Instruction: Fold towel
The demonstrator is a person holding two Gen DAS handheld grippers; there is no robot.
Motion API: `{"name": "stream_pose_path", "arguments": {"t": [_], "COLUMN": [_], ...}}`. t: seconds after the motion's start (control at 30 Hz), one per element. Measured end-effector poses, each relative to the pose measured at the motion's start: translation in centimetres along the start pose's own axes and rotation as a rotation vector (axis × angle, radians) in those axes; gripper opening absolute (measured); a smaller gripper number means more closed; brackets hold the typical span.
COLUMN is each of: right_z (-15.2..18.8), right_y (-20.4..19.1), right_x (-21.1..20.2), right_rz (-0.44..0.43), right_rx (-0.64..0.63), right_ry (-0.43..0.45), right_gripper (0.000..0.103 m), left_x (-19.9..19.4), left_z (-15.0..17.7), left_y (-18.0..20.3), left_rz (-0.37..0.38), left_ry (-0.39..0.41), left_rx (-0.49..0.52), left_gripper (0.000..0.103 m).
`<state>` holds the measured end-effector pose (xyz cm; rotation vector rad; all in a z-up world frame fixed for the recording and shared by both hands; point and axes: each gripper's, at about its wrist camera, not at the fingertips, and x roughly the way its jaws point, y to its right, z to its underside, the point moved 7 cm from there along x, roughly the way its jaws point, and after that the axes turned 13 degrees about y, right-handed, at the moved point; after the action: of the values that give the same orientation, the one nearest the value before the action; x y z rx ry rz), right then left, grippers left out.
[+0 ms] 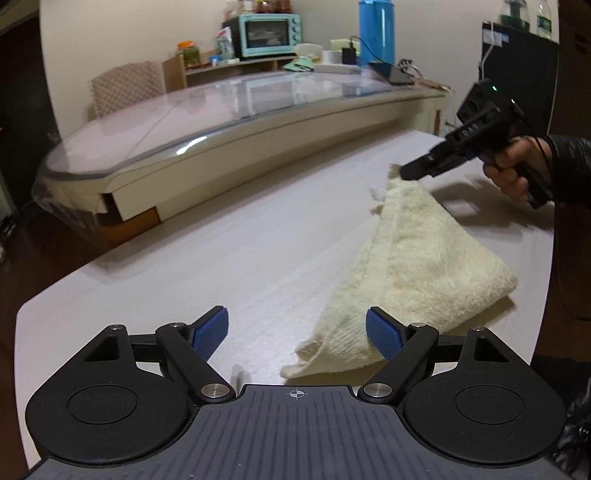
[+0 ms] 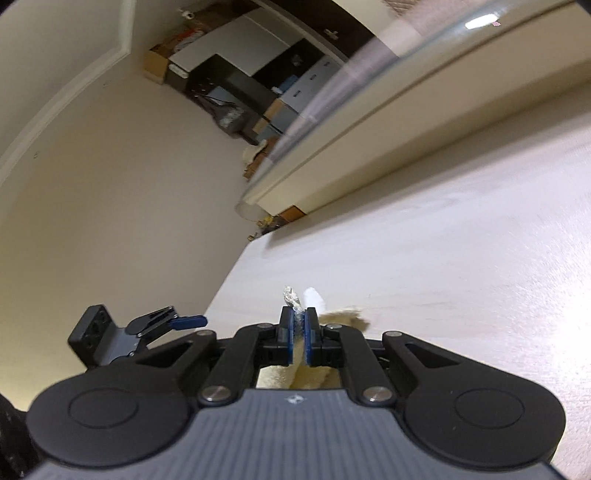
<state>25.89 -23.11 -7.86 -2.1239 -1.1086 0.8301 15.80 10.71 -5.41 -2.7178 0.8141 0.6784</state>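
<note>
A cream towel (image 1: 424,251) lies folded into a rough triangle on the white table (image 1: 221,240), right of centre in the left wrist view. Its near corner rests just in front of my left gripper (image 1: 296,321), which is open with blue pads wide apart and nothing between them. A person's hand (image 1: 513,173) holds my right gripper (image 1: 406,171), shut on the towel's far corner and lifting it slightly. In the right wrist view the right gripper (image 2: 300,314) pinches the towel (image 2: 314,376), with a white tag (image 2: 314,299) sticking out past the tips. The left gripper (image 2: 166,323) shows at the left.
A second table with a glass top (image 1: 240,107) runs along the far side of the white table. It carries a teal toaster oven (image 1: 269,33), a blue jug (image 1: 376,31) and cables. The white table's left edge (image 2: 229,280) drops to the floor.
</note>
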Motion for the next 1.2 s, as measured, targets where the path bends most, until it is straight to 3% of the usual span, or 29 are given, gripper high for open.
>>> {"name": "stream_pose_path", "arguments": {"t": [0.1, 0.17, 0.37, 0.43, 0.53, 0.6, 0.73, 0.87, 1.07, 1.2], "right_z": [0.3, 0.2, -0.9, -1.1, -0.4, 0.7, 0.7, 0.6, 1.3, 1.4], "right_y": [0.2, 0.4, -0.8, -2.3, -4.7, -5.1, -4.2, -3.1, -2.5, -2.3], "right_x": [0.2, 0.1, -1.2, -1.5, -0.7, 0.7, 2.0, 3.2, 3.7, 3.4], "right_rz": [0.038, 0.073, 0.124, 0.113, 0.059, 0.064, 0.100, 0.156, 0.188, 0.190], "right_rx": [-0.026, -0.048, -0.141, -0.188, -0.236, -0.281, -0.285, -0.266, -0.222, -0.205], "right_ry": [-0.008, 0.002, 0.080, 0.111, 0.089, 0.032, 0.017, -0.011, -0.027, -0.018], "right_gripper": [0.010, 0.028, 0.028, 0.028, 0.028, 0.024, 0.020, 0.006, 0.004, 0.004], "left_x": [0.3, 0.3, 0.2, 0.1, 0.0, -0.1, -0.3, -0.4, -0.2, -1.1], "left_z": [0.6, 0.9, 1.3, 1.2, 1.1, 1.1, 1.2, 1.5, 1.7, 1.0], "left_y": [0.0, -0.1, -0.3, -0.3, -0.3, -0.4, -0.6, -0.8, -0.9, -1.7], "left_rz": [-0.013, -0.019, -0.029, -0.033, -0.035, -0.038, -0.045, -0.047, -0.042, -0.028], "left_ry": [-0.018, -0.022, -0.020, -0.017, -0.007, -0.002, -0.002, -0.001, 0.010, 0.066], "left_rx": [0.009, 0.003, -0.018, -0.019, -0.022, -0.029, -0.036, -0.044, -0.063, -0.133], "left_gripper": [0.087, 0.087, 0.090, 0.090, 0.089, 0.089, 0.089, 0.089, 0.090, 0.089]}}
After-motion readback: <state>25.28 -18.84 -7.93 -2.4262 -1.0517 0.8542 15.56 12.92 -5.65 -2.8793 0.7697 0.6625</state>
